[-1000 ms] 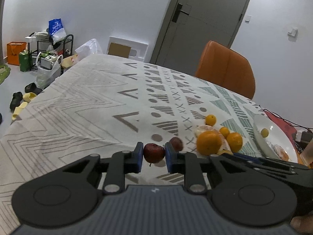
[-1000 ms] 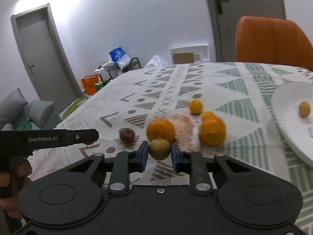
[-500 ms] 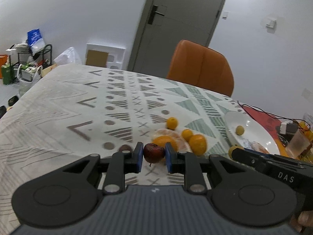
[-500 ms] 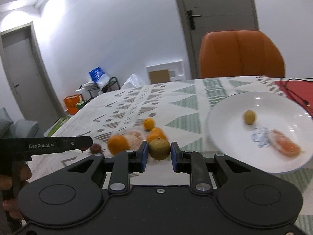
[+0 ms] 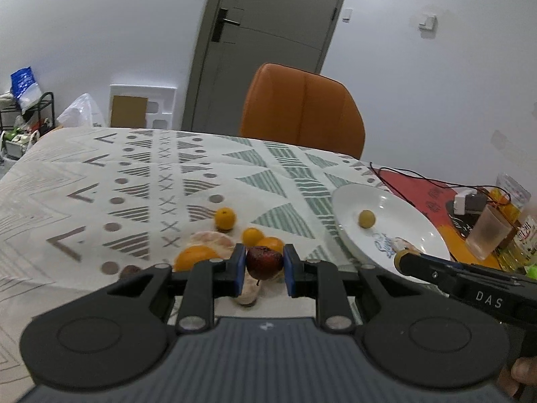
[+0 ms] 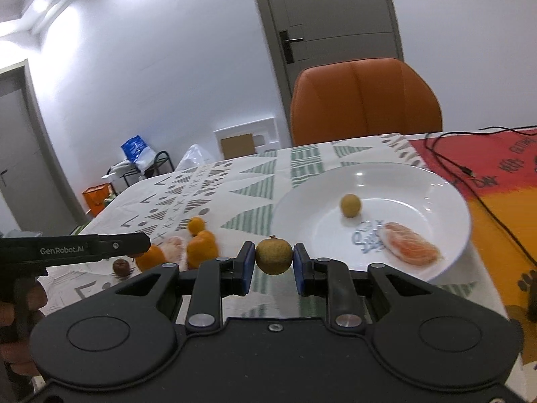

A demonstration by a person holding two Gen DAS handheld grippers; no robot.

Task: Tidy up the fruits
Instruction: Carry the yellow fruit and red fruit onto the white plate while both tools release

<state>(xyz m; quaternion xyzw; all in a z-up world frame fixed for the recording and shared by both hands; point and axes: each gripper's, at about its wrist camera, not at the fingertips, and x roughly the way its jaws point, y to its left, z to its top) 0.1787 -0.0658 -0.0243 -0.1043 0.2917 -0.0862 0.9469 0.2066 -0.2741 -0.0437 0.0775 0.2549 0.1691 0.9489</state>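
Note:
My left gripper (image 5: 263, 268) is shut on a dark red fruit (image 5: 264, 262), held above the patterned tablecloth near a cluster of oranges (image 5: 225, 218). My right gripper (image 6: 273, 262) is shut on a yellow-green round fruit (image 6: 273, 256), just short of the near rim of the white plate (image 6: 436, 194). The plate holds a small yellow-green fruit (image 6: 350, 205) and a peeled orange piece (image 6: 411, 248). In the left wrist view the plate (image 5: 396, 208) lies to the right, with the right gripper's body (image 5: 470, 285) over its near edge. A small brown fruit (image 6: 120, 266) lies left of the oranges.
An orange chair (image 5: 302, 110) stands at the table's far side. A red mat with black cables (image 6: 486, 164), a cup (image 5: 486, 235) and bottles sit right of the plate. The left gripper's body (image 6: 77, 248) reaches in from the left, held by a hand.
Both grippers swung right toward the plate, each still holding its fruit. The plate now lies straight ahead of the right gripper and closer.

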